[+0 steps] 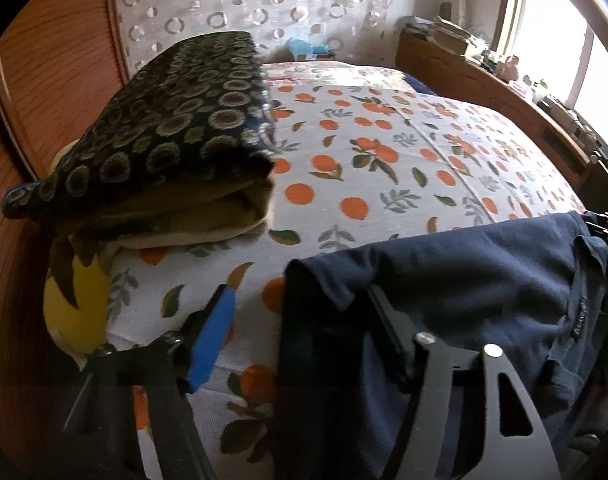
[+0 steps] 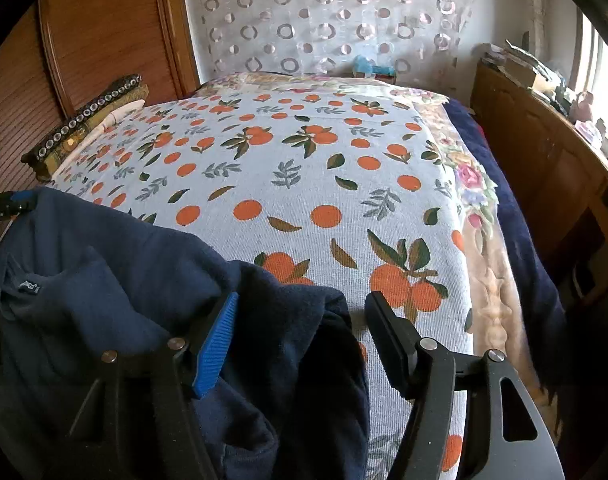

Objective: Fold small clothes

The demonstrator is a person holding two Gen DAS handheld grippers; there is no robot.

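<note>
A navy blue garment (image 1: 464,288) lies bunched at the near edge of the bed and hangs over it. In the left wrist view my left gripper (image 1: 300,312) is open, and the garment's left edge drapes between its blue-padded finger (image 1: 212,340) and its black finger, which is partly covered by cloth. In the right wrist view the same garment (image 2: 116,272) fills the lower left. My right gripper (image 2: 300,320) is open, with the garment's right edge lying between its fingers. The left gripper's tip (image 2: 12,204) shows at the far left edge.
The bed has a white sheet printed with oranges (image 1: 384,168). A stack of folded clothes with a dark circle-patterned piece on top (image 1: 164,128) sits at the bed's left side, by a wooden wardrobe (image 2: 104,28). A wooden shelf unit with clutter (image 2: 544,152) runs along the right.
</note>
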